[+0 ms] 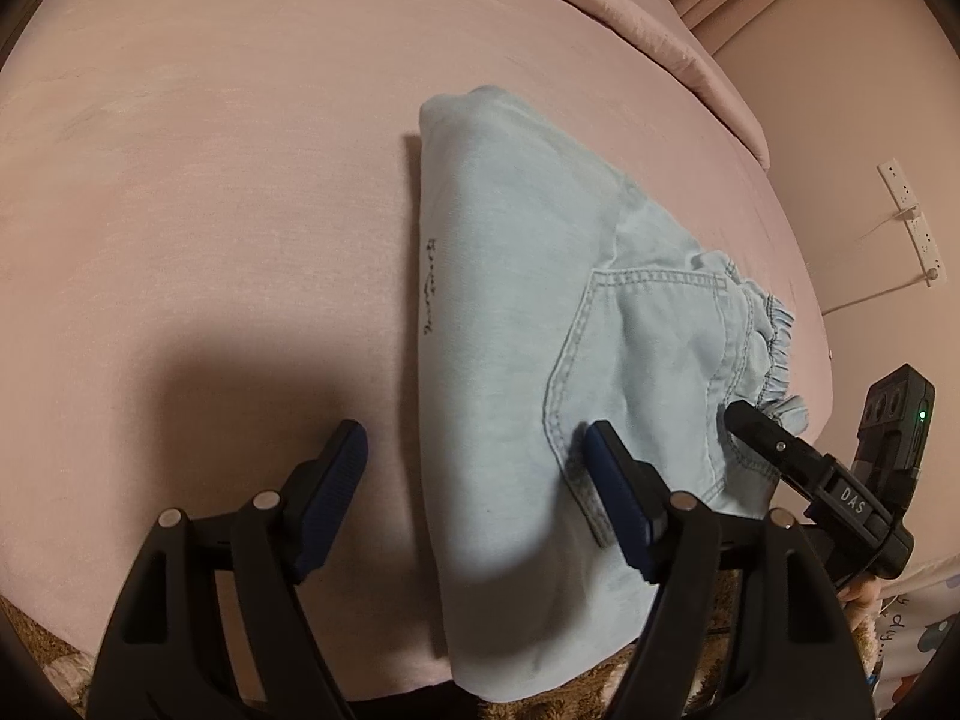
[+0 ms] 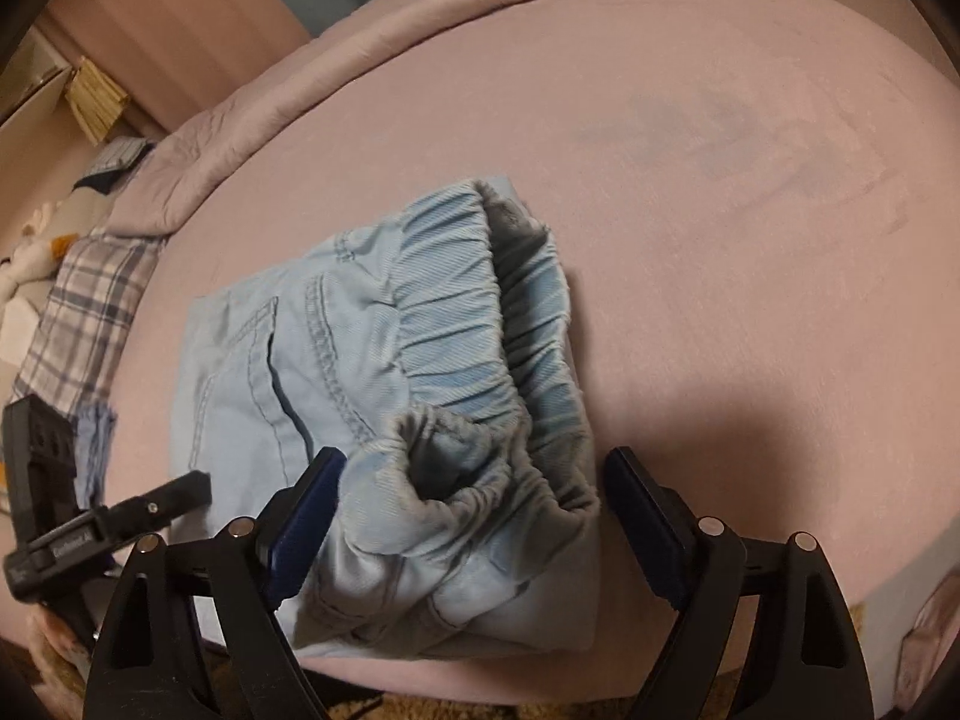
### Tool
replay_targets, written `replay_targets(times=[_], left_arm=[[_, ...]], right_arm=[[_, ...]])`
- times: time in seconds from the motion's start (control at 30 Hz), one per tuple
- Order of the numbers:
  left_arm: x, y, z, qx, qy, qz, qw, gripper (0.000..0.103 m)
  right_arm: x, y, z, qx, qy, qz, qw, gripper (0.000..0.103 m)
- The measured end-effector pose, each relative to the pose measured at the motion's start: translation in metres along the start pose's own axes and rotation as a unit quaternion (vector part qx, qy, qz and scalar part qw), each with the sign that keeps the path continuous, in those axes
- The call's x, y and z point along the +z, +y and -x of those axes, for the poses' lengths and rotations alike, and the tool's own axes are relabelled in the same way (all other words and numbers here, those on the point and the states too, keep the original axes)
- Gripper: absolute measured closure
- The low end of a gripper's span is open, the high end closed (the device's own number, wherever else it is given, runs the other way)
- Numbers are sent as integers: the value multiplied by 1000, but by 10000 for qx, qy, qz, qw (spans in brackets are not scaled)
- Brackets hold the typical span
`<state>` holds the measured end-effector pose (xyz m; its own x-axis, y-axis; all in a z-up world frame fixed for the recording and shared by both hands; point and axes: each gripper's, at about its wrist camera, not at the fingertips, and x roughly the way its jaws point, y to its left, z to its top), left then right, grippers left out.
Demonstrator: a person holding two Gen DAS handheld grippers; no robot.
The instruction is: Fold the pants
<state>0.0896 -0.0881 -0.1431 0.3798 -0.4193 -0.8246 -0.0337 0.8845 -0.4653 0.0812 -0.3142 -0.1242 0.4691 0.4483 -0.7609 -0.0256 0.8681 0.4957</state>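
Light blue denim pants lie folded in a compact stack on the pink bed. A back pocket faces up and the gathered elastic waistband is at the right end. My left gripper is open just above the near left edge of the stack, holding nothing. My right gripper is open with its fingers on either side of the waistband end, not closed on it. The right gripper also shows in the left wrist view beside the waistband. The left gripper also shows in the right wrist view.
A rolled pink duvet runs along the far side of the bed. A plaid pillow and a soft toy lie to the left. A power strip hangs on the wall. Brown carpet lies below the bed's near edge.
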Motion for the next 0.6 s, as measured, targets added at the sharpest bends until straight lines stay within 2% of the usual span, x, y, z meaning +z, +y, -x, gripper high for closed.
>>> replay_targets(times=[0.27, 0.37, 0.4, 0.43, 0.47, 0.5, 0.53, 0.57, 0.6], left_arm=[[0, 0, -7, -223, -7, 99, 9997, 28], [3, 1, -9, -378, 3, 155, 9992, 39], [3, 1, -11, -483, 23, 180, 9987, 47], [4, 1, -12, -521, 39, 222, 9984, 52], [3, 1, -12, -496, 35, 231, 9985, 54], [3, -1, -12, -494, 26, 200, 9986, 62], [1, -3, -10, -498, -3, 166, 9986, 69], [0, -4, -8, -495, -28, 163, 9986, 71], [-2, -6, -5, -507, -60, 163, 9986, 77]], right_arm=[[9, 10, -11, 8, 77, 123, 9999, 16], [10, 15, -16, 60, 57, 235, 9997, 17], [11, 17, -18, 93, 34, 242, 9997, 20], [11, 18, -18, 118, 17, 249, 9996, 27], [11, 21, -18, 76, -9, 263, 9996, 31], [10, 23, -18, 36, -43, 291, 9996, 34], [8, 26, -16, 37, -87, 324, 9994, 44], [6, 27, -14, 96, -109, 329, 9994, 56], [4, 29, -12, 181, -132, 319, 9992, 61]])
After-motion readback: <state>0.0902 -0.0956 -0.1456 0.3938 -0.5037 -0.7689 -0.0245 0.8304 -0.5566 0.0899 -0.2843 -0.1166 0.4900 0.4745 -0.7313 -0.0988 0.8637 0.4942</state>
